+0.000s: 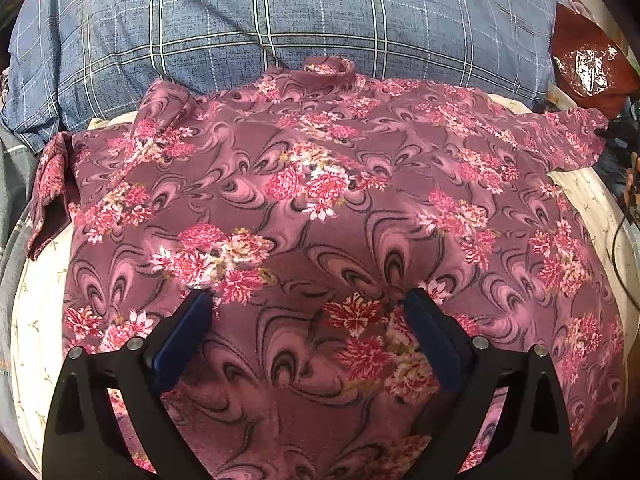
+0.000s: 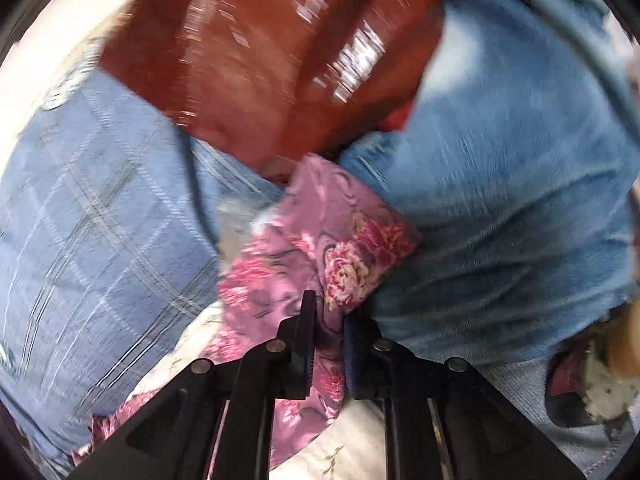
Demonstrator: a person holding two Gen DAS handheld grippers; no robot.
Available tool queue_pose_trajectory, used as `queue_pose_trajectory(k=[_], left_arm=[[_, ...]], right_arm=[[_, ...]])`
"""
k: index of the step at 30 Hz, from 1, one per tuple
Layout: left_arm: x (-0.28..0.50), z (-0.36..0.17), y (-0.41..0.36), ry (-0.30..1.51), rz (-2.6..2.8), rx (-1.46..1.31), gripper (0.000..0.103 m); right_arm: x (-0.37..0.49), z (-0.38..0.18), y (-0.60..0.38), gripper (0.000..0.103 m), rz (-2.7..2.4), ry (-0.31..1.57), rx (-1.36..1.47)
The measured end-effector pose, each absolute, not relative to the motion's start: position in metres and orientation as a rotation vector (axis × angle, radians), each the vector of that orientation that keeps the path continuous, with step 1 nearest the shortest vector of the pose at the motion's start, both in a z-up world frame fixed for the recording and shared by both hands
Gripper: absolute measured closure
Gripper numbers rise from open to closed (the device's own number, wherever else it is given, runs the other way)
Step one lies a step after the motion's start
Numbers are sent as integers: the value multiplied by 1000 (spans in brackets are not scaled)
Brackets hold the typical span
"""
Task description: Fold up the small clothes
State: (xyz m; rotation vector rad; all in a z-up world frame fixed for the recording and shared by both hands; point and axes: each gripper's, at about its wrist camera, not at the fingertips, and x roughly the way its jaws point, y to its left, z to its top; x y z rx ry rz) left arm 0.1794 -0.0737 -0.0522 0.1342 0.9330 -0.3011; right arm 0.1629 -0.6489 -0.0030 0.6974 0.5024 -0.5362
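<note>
No folds are showing yet: shirt (image 1: 320, 200) is lying flat on bed (image 1: 36, 320). Left gripper (image 1: 308, 300) is hovering wide open; right gripper (image 2: 330, 312) is pinching a sleeve (image 2: 320, 240).

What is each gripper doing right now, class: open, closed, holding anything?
Left gripper: open, above the floral top, holding nothing.
Right gripper: jaws closed on the floral top's sleeve.
</note>
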Motion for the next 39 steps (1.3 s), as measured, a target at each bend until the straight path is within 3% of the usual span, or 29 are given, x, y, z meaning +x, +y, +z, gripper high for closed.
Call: queue_pose_trajectory(k=[5,10,26,29,31,34,39], left_arm=[[185,-36,-61,852,-234,70,5],[193,-43,-38,917,-215,-31,5],[187,-20,79,881,-41,-219,5],[187,-20,102,887,5,-250,5],[186,-21,114,895,17,-280,5],[185,-25,122,911,8,-305,5],[198,-30,100,966,-54,-283,5]], right_arm=[[144,36,-593,92,-378,474,591],[166,52,-503,92,-178,542,498],[273,19,-166,91,397,772,359],[280,12,-125,84,466,809,353],[282,0,-102,70,485,879,336],[274,-13,-86,69,513,951,300],[238,-5,-142,64,486,903,386]])
